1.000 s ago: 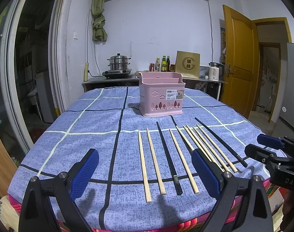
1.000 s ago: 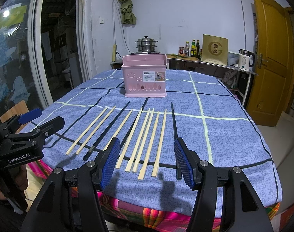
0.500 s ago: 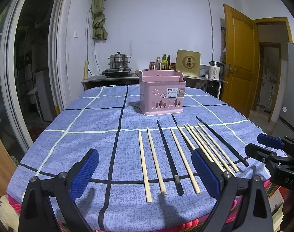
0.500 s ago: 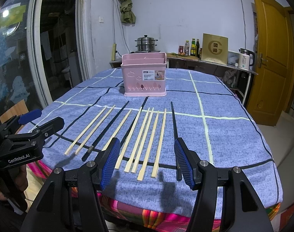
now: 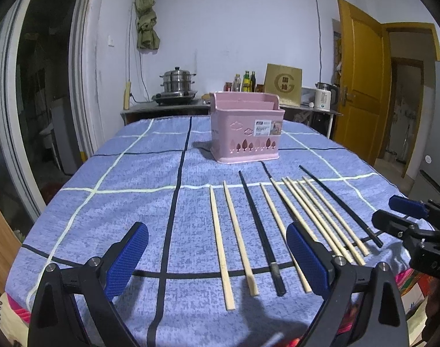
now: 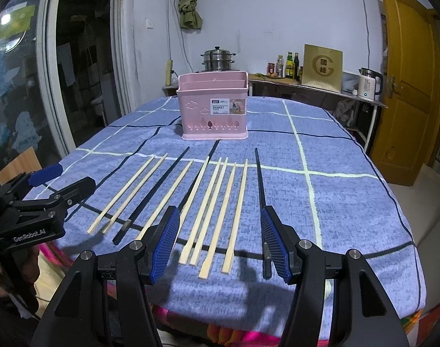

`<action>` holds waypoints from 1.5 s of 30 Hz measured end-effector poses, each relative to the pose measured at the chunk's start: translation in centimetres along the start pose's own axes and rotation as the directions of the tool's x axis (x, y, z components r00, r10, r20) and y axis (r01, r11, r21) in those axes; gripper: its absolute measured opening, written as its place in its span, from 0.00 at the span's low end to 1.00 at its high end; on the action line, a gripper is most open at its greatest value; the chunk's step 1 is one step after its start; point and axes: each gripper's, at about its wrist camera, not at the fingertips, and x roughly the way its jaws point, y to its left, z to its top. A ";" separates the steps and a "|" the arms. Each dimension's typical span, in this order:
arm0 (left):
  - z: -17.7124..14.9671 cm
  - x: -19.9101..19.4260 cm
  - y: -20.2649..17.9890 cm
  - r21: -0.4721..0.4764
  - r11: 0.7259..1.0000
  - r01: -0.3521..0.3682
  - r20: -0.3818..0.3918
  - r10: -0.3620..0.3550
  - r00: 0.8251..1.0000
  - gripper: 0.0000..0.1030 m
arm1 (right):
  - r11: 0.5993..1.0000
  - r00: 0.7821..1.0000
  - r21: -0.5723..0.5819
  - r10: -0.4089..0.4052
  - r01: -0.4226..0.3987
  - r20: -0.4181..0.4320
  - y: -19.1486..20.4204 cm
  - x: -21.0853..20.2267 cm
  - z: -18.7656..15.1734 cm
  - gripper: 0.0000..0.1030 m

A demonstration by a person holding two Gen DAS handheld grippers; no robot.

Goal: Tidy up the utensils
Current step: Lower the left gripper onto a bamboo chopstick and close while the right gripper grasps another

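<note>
A steel steamer pot point(image 5: 177, 79) sits on a back counter beside bottles point(image 5: 245, 81), a white kettle point(image 6: 369, 83) (right end) and a yellow door point(image 5: 361, 86).

Desk point(image 5: 104, 202) under blue checked cloth point(image 6: 335, 202). On it: pink basket point(image 5: 247, 132) upright toward far side; row of wooden chopsticks point(image 6: 210, 205) and black chopsticks point(image 6: 150, 193) lying side by side nearer front edge.

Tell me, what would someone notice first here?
Probably the row of chopsticks, pale wooden ones mixed with black ones, lying side by side on the blue checked tablecloth. Behind them stands a pink basket, and further back a yellow door glows on the right.
</note>
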 end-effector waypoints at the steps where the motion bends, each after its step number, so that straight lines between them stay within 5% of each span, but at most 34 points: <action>1: 0.1 0.5 0.2 -0.005 1.000 -0.001 -0.011 0.001 1.000 0.92 | 1.000 1.000 -0.006 -0.002 0.002 -0.005 0.0 0.3 0.2 0.57; 15: 3.1 9.5 3.9 -0.008 1.000 -0.003 -0.209 0.001 0.978 0.83 | 0.999 0.993 -0.011 0.049 -0.051 -0.105 -0.4 6.3 3.9 0.56; 24: 4.5 13.1 4.5 -0.024 0.999 0.046 -0.307 -0.051 0.950 0.80 | 0.999 0.977 0.003 0.039 -0.040 -0.209 -1.7 11.1 5.8 0.23; 33: 4.8 15.5 3.7 -0.007 0.996 0.085 -0.386 -0.081 0.919 0.54 | 0.998 0.960 0.017 0.058 -0.055 -0.274 -2.3 13.7 6.2 0.14; 45: 5.2 16.5 2.5 0.056 0.996 0.075 -0.406 -0.046 0.912 0.42 | 0.999 0.941 0.015 0.043 -0.040 -0.335 -2.5 15.9 6.3 0.12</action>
